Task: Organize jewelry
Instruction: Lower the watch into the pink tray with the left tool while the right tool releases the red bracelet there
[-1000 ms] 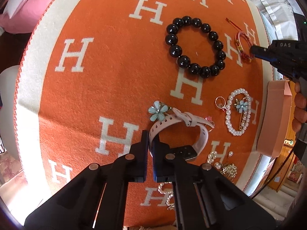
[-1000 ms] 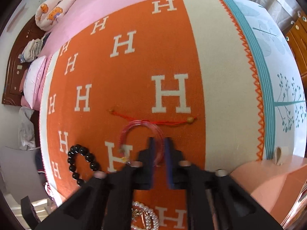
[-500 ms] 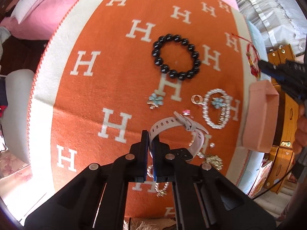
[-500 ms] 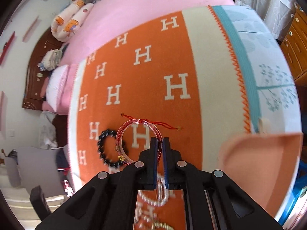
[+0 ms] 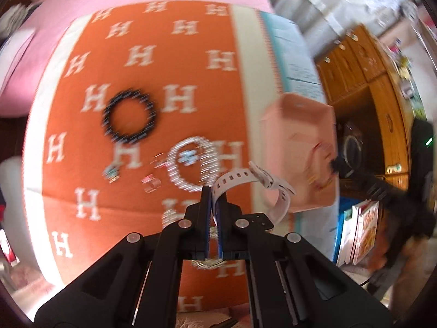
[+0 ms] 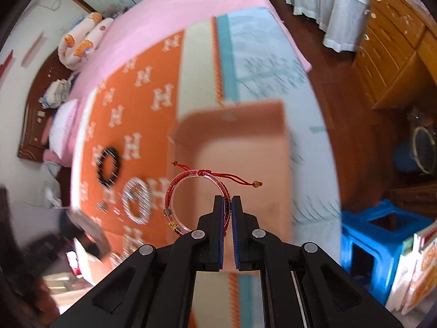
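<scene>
Hand-held gripper (image 6: 227, 199) steeply downward, over box (image 6: 240, 147)

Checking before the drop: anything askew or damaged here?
Nothing stands out. The left gripper pinches the white watch by its strap; the right gripper holds the red bracelet over the open pink box. Blur hides fine damage.

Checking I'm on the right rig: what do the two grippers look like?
Both match: the left gripper and the right gripper have matte black angular bodies, two flat fingers with blue pads on the inner faces, and round silver pivot screws along the linkage arms. No markings or cables show.
</scene>
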`<state>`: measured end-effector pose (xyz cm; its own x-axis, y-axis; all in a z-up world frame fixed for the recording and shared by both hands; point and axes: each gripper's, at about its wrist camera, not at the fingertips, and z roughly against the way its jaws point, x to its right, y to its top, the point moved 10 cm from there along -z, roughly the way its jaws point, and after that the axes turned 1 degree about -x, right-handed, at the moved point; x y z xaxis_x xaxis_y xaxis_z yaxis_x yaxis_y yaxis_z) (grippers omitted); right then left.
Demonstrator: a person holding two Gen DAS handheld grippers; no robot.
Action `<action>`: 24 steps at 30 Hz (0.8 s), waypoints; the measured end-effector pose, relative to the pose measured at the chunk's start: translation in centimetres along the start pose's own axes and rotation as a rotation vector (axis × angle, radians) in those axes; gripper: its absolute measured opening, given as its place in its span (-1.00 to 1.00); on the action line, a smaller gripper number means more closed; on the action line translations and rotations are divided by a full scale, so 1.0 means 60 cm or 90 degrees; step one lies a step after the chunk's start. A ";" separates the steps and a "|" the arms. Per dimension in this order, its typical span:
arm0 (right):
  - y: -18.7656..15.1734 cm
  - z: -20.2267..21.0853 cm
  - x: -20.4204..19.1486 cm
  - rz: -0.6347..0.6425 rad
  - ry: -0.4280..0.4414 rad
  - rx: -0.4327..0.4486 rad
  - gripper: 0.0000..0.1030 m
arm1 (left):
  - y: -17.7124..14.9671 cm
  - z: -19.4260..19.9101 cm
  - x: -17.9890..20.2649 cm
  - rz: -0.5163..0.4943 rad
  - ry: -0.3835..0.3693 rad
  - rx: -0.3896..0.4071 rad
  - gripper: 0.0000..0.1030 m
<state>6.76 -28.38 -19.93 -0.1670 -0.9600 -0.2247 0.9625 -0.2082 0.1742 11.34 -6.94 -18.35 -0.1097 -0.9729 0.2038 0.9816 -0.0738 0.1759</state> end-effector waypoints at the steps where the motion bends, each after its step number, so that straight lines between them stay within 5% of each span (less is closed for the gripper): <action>1: -0.015 -0.005 0.012 0.000 -0.002 -0.006 -0.90 | 0.009 -0.001 0.026 -0.019 0.001 0.005 -0.97; 8: -0.066 -0.047 0.055 0.009 -0.005 -0.025 -0.90 | 0.043 -0.043 0.157 -0.114 0.011 0.001 -0.97; 14: -0.086 -0.041 0.070 0.014 0.013 -0.028 -0.85 | 0.057 -0.103 0.203 -0.149 0.037 -0.012 -0.94; 17: -0.099 -0.029 0.076 0.018 0.021 -0.025 -0.78 | 0.059 -0.125 0.205 -0.143 0.032 -0.033 -0.70; 21: -0.115 -0.011 0.079 0.025 0.024 -0.020 -0.48 | 0.060 -0.127 0.205 -0.122 0.007 -0.037 -0.09; 24: -0.120 -0.002 0.073 0.030 0.028 -0.018 -0.36 | 0.058 -0.112 0.202 -0.120 0.006 -0.023 -0.05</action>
<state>-0.90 -31.07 -22.29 -0.1130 -0.9593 -0.2589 0.9747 -0.1576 0.1586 14.50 -20.48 -21.75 -0.2912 -0.9430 0.1610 0.9487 -0.2629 0.1759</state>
